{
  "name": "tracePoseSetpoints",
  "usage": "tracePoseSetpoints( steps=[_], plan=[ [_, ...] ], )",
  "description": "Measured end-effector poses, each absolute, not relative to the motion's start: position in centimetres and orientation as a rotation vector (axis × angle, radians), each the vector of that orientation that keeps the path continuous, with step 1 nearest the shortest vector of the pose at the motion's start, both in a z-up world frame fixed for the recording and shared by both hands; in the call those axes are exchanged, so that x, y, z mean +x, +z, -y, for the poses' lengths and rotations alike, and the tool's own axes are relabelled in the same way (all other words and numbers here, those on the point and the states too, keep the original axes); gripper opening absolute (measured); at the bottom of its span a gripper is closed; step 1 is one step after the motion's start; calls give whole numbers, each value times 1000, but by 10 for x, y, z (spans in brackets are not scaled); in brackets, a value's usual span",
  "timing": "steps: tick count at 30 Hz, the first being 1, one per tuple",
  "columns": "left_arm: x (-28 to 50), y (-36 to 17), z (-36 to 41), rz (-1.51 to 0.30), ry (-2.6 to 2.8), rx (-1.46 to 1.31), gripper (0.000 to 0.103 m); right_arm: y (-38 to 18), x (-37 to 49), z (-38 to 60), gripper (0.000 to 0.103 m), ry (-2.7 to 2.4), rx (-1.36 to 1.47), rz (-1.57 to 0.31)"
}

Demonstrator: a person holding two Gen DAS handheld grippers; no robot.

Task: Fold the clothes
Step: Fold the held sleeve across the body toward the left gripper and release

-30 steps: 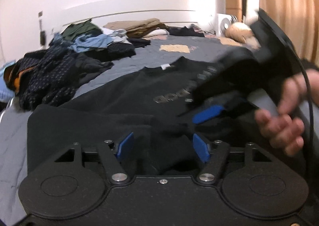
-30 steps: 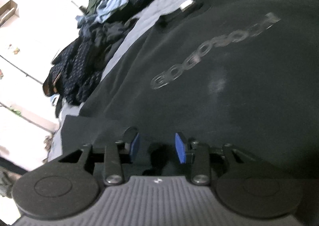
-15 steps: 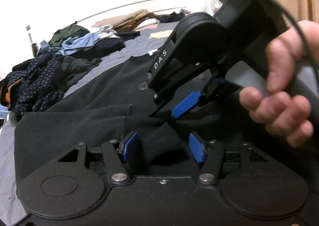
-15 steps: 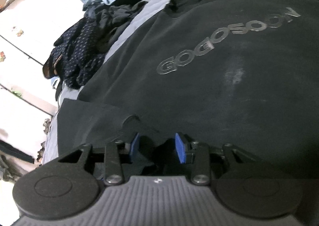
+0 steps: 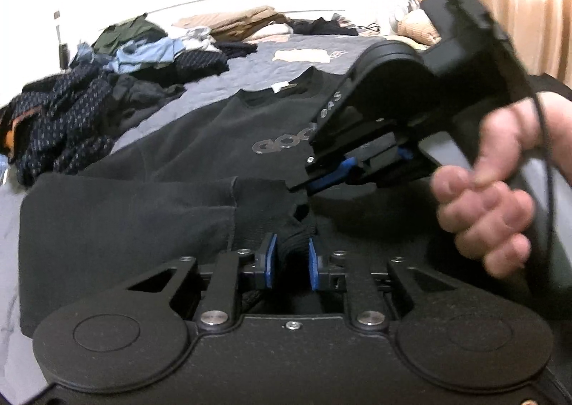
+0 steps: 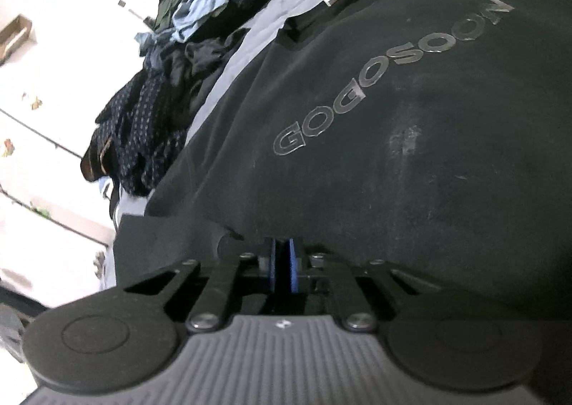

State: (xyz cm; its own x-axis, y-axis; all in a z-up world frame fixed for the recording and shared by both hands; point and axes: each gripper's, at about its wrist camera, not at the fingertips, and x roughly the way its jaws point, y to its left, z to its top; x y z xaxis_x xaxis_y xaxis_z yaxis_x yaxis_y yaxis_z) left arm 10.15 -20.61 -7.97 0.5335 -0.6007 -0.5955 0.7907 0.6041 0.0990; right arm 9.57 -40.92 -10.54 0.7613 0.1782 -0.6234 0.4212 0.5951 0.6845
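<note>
At the far left of the bed [image 5: 228, 58] a heap of unfolded clothes [image 5: 60, 118], dark dotted fabric with blue and green pieces behind it, lies well apart from the work. The black sweatshirt [image 5: 200, 140] is spread front-up on the grey quilt, collar toward the headboard, its silver lettering across the chest, and one sleeve [image 5: 118, 215] is laid across the near hem. The left gripper [image 5: 290, 263] has just been closing, and its blue pads now pinch a ribbed bunch of that sleeve's cuff [image 5: 291, 247]. Just beyond and to the right, the right gripper [image 5: 327, 179], held in a hand [image 5: 489, 204], has also just closed; its pads meet with only a thin edge of the sweatshirt between them, near the same fold. Both grips look shallow, I judge: lifting could let the cuff slide out of the left pads, or the right could hold one layer only, so the fold drags crooked. With the two grippers so close together, they may also knock each other.
</note>
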Motion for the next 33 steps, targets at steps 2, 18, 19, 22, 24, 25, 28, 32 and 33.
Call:
tracePoseSetpoints(
  steps=[2, 18, 19, 22, 24, 25, 28, 32, 33],
  plan=[
    [94, -80, 206, -517, -868, 430, 18, -108, 94, 412, 6, -169, 985, -699],
    [92, -61, 174, -474, -968, 424, 71, -84, 90, 421, 12, -153, 898, -736],
    [96, -59, 170, -476, -953, 407, 71, -83, 88, 420, 13, -153, 895, -735],
    [113, -51, 155, -503, -884, 307, 71, -80, 80, 417, 18, -152, 903, -731],
    [127, -46, 142, -520, -815, 206, 71, -78, 72, 411, 24, -150, 924, -729],
    [132, -42, 137, -524, -789, 162, 71, -77, 67, 407, 26, -152, 932, -729],
    [143, -32, 122, -526, -710, 41, 71, -74, 51, 394, 35, -168, 945, -734],
    [154, -21, 107, -518, -653, -65, 71, -67, 30, 377, 39, -177, 951, -718],
    [156, -19, 103, -522, -648, -91, 71, -66, 25, 373, 42, -181, 953, -715]
  ],
)
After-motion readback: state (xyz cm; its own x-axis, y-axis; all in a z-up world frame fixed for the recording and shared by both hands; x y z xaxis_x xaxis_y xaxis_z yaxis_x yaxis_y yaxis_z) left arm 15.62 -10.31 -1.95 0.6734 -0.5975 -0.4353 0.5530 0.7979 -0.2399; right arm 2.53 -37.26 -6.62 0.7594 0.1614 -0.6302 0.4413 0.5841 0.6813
